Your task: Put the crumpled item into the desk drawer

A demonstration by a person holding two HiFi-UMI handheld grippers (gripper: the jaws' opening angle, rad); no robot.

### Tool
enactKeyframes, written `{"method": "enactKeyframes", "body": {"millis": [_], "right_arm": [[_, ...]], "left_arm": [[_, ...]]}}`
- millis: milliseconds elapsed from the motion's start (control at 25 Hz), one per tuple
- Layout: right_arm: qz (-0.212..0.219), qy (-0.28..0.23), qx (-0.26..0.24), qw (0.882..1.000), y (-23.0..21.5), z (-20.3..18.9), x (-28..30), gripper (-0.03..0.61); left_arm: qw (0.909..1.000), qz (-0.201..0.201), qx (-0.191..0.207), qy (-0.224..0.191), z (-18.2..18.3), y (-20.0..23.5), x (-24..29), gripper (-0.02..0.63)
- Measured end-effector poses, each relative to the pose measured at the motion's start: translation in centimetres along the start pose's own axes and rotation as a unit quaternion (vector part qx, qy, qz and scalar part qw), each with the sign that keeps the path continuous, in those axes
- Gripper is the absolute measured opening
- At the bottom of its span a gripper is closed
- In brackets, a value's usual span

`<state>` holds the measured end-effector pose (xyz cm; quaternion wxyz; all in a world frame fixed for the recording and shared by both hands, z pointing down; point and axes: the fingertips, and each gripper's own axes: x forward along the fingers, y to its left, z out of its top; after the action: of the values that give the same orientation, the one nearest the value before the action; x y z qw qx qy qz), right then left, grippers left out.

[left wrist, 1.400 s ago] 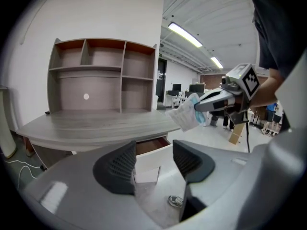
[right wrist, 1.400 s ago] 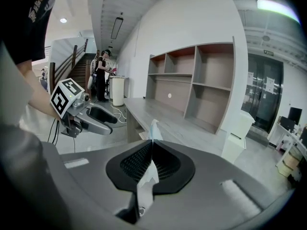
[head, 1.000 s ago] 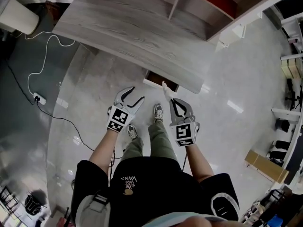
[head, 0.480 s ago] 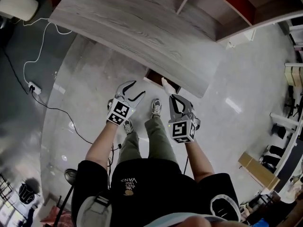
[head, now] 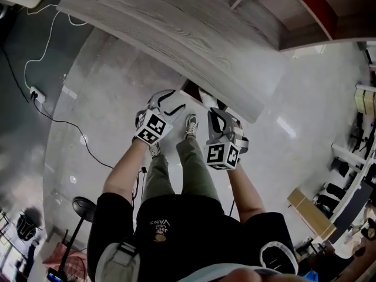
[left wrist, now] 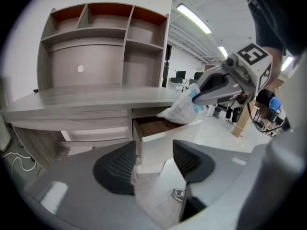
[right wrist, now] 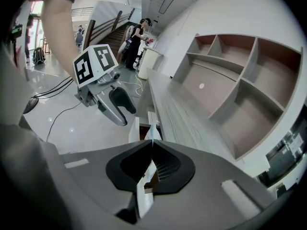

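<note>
White crumpled item [left wrist: 180,110], one only, sits pinched between my right gripper's [right wrist: 152,140] closed pads, hanging at the far corner of the single open drawer [left wrist: 149,145] under the desk [left wrist: 86,99] edge. My left gripper [left wrist: 153,158] has its jaws apart with nothing between them, just before the drawer front. Left gripper view shows the drawer's brown inside; head view hides nearly all of it beneath the desk top.
</note>
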<state>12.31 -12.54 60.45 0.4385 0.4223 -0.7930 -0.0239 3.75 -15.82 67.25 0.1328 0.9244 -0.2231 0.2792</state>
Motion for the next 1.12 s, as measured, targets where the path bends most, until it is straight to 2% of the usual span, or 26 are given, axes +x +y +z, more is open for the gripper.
{"method": "enactKeyframes", "body": {"millis": [600, 880, 960, 1120], "right_arm": [[-0.003, 0.043, 0.030, 0.999, 0.6, -2.3, 3.0, 0.008], [0.008, 0.036, 0.067, 0.997, 1.3, -2.1, 3.6, 0.011], [0.011, 0.032, 0.073, 0.997, 1.5, -1.9, 3.6, 0.031], [0.013, 0.025, 0.079, 0.996, 1.7, -1.8, 2.9, 0.031]], "left_arm": [[0.9993, -0.030, 0.015, 0.015, -1.0, -0.6, 2.2, 0.261], [0.9993, -0.034, 0.012, 0.013, -1.1, -0.8, 2.2, 0.262], [0.9993, -0.034, 0.012, 0.012, -1.2, -0.7, 2.2, 0.264], [0.9993, -0.034, 0.013, 0.012, -1.2, -0.8, 2.1, 0.262]]}}
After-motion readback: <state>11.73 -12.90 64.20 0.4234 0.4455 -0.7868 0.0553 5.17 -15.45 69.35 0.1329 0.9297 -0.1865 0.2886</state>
